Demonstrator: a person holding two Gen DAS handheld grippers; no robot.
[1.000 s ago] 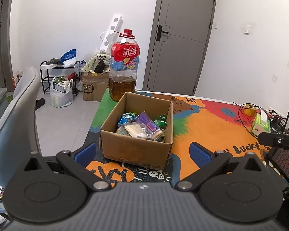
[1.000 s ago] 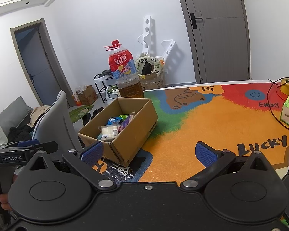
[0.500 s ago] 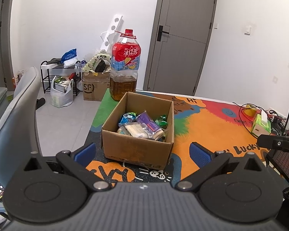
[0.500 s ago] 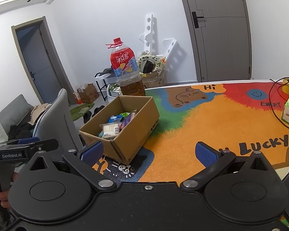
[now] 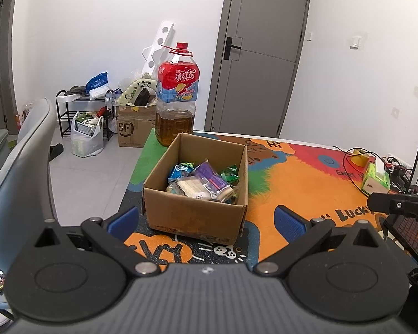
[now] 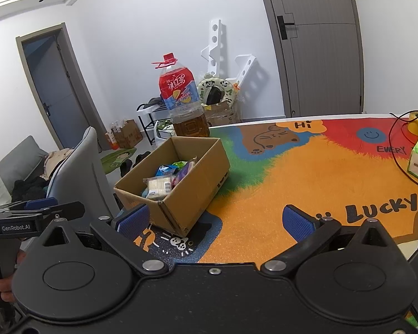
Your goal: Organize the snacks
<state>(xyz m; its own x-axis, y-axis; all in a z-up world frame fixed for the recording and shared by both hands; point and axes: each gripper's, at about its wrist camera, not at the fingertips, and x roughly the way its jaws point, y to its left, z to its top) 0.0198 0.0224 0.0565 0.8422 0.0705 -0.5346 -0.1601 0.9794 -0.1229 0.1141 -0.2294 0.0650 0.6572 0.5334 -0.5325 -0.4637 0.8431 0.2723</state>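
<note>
Both grippers hang level in front of the box (image 5: 195, 211), jaws spread wide, gripping nothing: left gripper (image 5: 206, 222) straight on, right gripper (image 6: 214, 222) to its right.

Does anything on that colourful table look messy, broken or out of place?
Nothing is spilled or broken. The snack packets lie jumbled in the open cardboard box, and a big iced-tea bottle, roughly a third full, stands upright behind it.

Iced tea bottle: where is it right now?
The iced tea bottle stands upright at the mat's far left corner, directly behind the cardboard box of snacks, in both wrist views.
</note>
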